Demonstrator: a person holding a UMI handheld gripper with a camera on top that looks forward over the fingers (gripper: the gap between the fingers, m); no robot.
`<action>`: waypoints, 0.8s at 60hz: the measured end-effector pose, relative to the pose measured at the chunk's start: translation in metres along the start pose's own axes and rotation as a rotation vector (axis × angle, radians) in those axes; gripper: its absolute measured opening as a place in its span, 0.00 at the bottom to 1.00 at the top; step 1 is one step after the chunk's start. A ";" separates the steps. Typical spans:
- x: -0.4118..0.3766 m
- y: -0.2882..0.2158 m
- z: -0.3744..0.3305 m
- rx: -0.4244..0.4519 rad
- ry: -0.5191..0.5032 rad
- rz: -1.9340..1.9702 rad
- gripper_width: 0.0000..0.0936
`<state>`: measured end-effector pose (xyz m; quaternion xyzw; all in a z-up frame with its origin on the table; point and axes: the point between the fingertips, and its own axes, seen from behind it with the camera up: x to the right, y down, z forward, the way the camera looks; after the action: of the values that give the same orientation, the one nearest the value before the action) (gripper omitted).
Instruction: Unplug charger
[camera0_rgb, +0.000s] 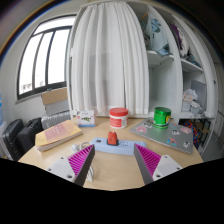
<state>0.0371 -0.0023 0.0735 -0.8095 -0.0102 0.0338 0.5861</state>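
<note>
My tool (113, 160) is wide open, holding nothing. Charger (114, 140) sits just ahead on the bench (115, 172); an off-centre approach could knock it instead of gripping.

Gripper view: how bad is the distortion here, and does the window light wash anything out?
Gripper view: strong fisheye bending, the white curtain and the shelves bow outward; the window is bright but its frame stays readable; the table is evenly lit with soft shadows; the red-lidded jar and green container beyond the open fingers are small, slightly soft.
</note>
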 end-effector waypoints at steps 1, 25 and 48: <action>0.000 -0.002 0.013 -0.004 0.005 0.000 0.87; -0.001 0.007 0.120 -0.101 0.034 -0.012 0.24; 0.032 -0.101 0.063 0.207 0.095 -0.038 0.12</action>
<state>0.0676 0.0913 0.1488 -0.7449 0.0056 -0.0147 0.6669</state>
